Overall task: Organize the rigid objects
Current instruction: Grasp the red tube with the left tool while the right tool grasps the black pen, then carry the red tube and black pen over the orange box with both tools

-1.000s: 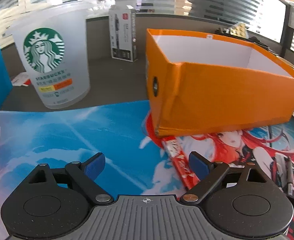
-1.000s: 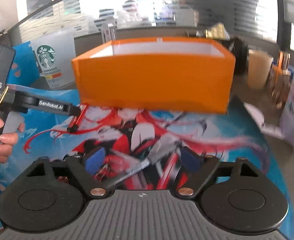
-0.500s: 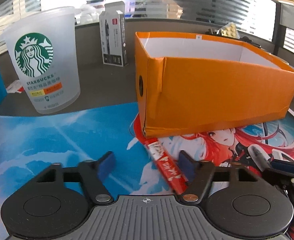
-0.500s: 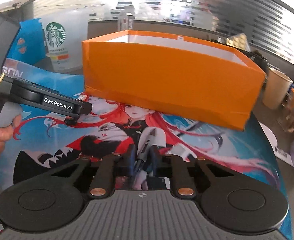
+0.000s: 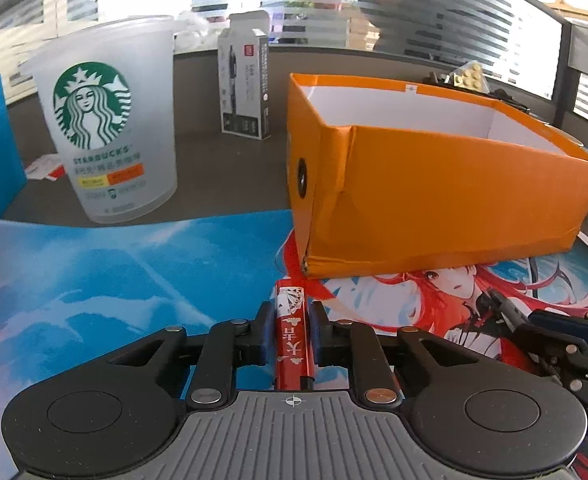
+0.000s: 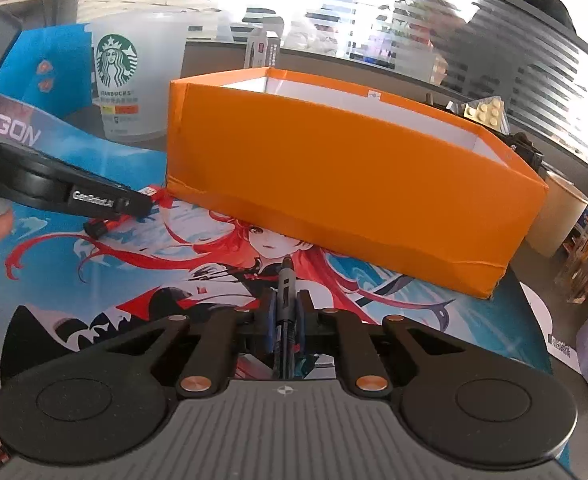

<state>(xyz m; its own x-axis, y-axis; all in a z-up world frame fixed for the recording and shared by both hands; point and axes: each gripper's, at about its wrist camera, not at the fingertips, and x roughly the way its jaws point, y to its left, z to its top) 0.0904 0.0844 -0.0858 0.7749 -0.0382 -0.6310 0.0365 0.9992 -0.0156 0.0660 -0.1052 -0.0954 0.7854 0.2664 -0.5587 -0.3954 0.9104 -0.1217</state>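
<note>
Left-wrist view: left tool (image 5: 290, 334) closing on a red lighter (image 5: 292, 332) before the box (image 5: 434, 200); right tool (image 6: 285, 320) clamps a pen (image 6: 285, 300).

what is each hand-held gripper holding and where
Left hand-held gripper: closing on red lighter, around mid-body. Right hand-held gripper: shut on dark pen, mid-barrel.

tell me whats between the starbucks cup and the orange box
Bare dark tabletop separates the Starbucks cup from the orange box; a pen carton stands farther back. The left wrist view shows it.
</note>
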